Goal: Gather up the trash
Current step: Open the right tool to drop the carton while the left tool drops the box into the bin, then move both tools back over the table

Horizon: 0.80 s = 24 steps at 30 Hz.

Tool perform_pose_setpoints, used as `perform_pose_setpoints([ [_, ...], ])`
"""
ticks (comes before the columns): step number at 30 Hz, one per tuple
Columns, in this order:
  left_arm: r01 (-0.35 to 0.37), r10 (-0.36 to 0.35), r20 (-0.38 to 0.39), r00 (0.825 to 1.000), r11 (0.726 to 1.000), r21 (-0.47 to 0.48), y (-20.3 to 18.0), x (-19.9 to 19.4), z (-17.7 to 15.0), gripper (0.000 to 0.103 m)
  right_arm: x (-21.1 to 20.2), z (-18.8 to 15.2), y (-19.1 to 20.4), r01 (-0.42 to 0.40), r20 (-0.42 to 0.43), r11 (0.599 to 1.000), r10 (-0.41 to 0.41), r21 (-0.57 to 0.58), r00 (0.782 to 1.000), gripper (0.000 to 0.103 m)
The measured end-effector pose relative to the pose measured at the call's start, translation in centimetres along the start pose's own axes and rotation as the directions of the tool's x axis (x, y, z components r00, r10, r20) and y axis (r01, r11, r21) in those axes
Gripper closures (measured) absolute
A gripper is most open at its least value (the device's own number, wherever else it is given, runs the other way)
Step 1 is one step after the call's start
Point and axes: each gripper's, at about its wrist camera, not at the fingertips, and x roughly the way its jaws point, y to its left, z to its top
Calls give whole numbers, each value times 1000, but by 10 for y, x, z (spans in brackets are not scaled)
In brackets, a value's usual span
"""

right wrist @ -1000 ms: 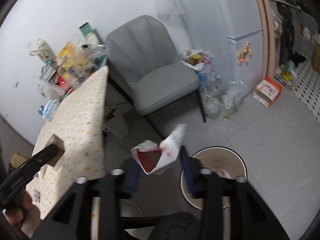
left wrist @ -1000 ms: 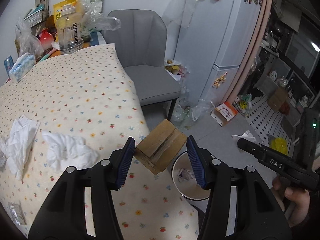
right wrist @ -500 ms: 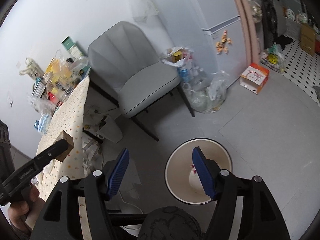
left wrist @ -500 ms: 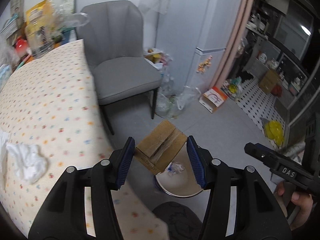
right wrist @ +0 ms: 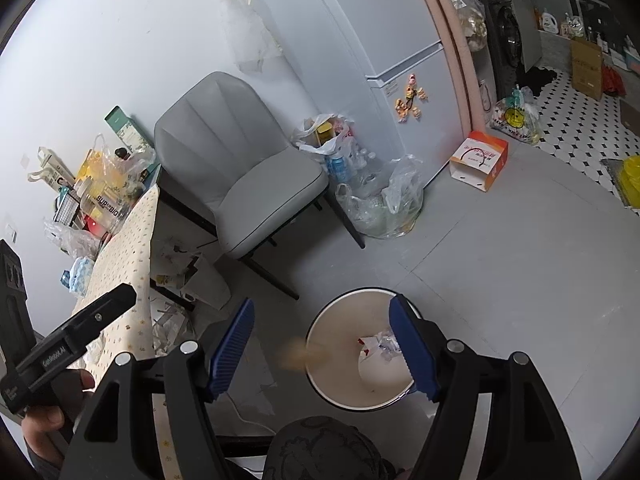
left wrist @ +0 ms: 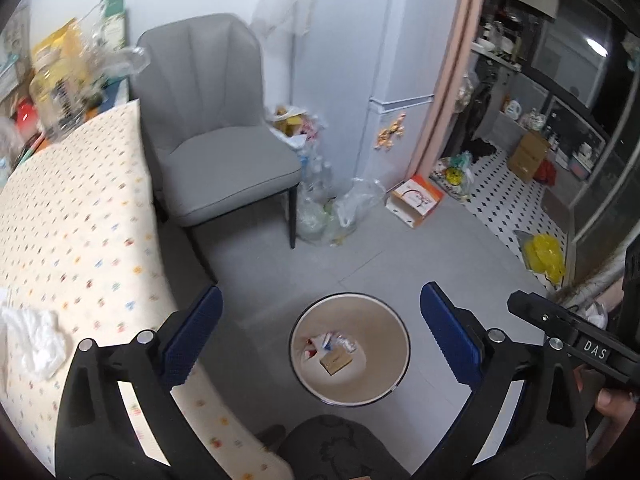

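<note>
A round cream trash bin (left wrist: 394, 332) stands on the grey floor beside the table; it also shows in the right wrist view (right wrist: 340, 376). In it lie a small cardboard box (left wrist: 335, 361) and crumpled wrappers (left wrist: 330, 342). In the right wrist view the box shows as a brown blur (right wrist: 304, 354) at the bin's rim, and the wrappers (right wrist: 380, 346) lie inside. My left gripper (left wrist: 320, 332) is open and empty above the bin. My right gripper (right wrist: 320, 350) is open and empty above the bin. A crumpled white tissue (left wrist: 34, 340) lies on the table.
The table with a dotted cloth (left wrist: 72, 216) is at the left, with clutter (left wrist: 60, 80) at its far end. A grey chair (left wrist: 216, 132) stands behind the bin. Plastic bags (left wrist: 336, 212), an orange-white box (left wrist: 416, 200) and a fridge (left wrist: 360, 60) are beyond.
My left gripper swung from over the table to above the bin and opened; the cardboard box dropped into the bin. My right gripper earlier let go of the red-white wrapper, which now lies in the bin.
</note>
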Motion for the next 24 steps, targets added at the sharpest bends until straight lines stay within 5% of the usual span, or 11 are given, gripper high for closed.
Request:
perform_pose_setpoints([
  [24, -159, 185, 88, 979, 956, -248, 154, -113, -55, 5, 14, -40, 155, -133, -47, 968, 125, -214, 991, 10],
])
